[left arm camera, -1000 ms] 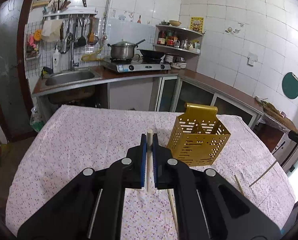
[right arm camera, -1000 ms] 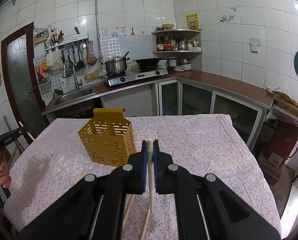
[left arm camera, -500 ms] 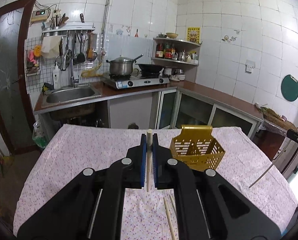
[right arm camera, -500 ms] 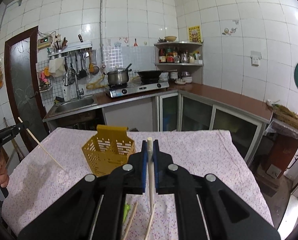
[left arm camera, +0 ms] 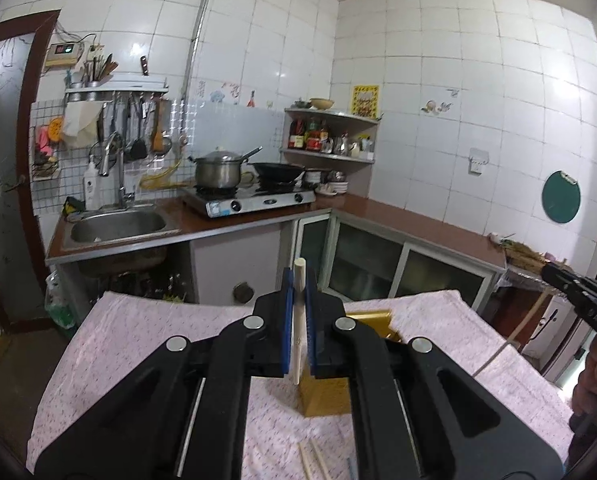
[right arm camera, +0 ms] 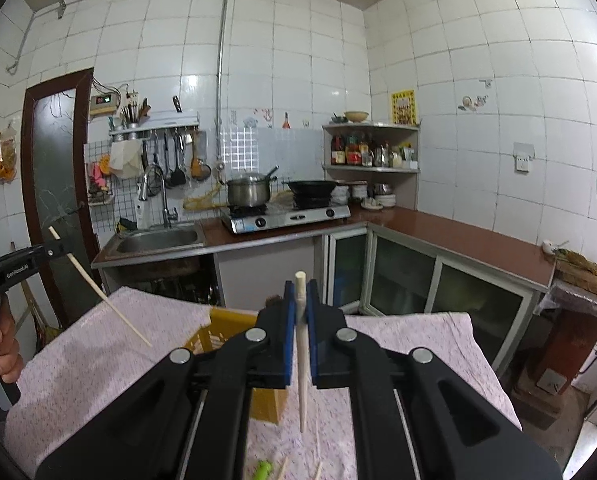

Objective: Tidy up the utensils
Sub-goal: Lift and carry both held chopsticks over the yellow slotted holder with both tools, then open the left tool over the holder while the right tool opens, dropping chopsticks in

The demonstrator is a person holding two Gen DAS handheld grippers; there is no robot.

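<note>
Both grippers, left (left arm camera: 297, 312) and right (right arm camera: 300, 320), pinch one chopstick each, left chopstick (left arm camera: 298, 320) and right chopstick (right arm camera: 301, 344), upright, probably for dropping into the yellow holder (right arm camera: 214, 332) near them on the desk (right arm camera: 118, 320).

A table (left arm camera: 146, 332) under pink floral cloth carries a yellow perforated utensil holder (right arm camera: 214, 334) and loose chopsticks (left arm camera: 310, 458).

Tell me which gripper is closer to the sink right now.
Left. The left gripper is at the table end nearest the sink; the right gripper, clamping a chopstick, is toward the far end.
</note>
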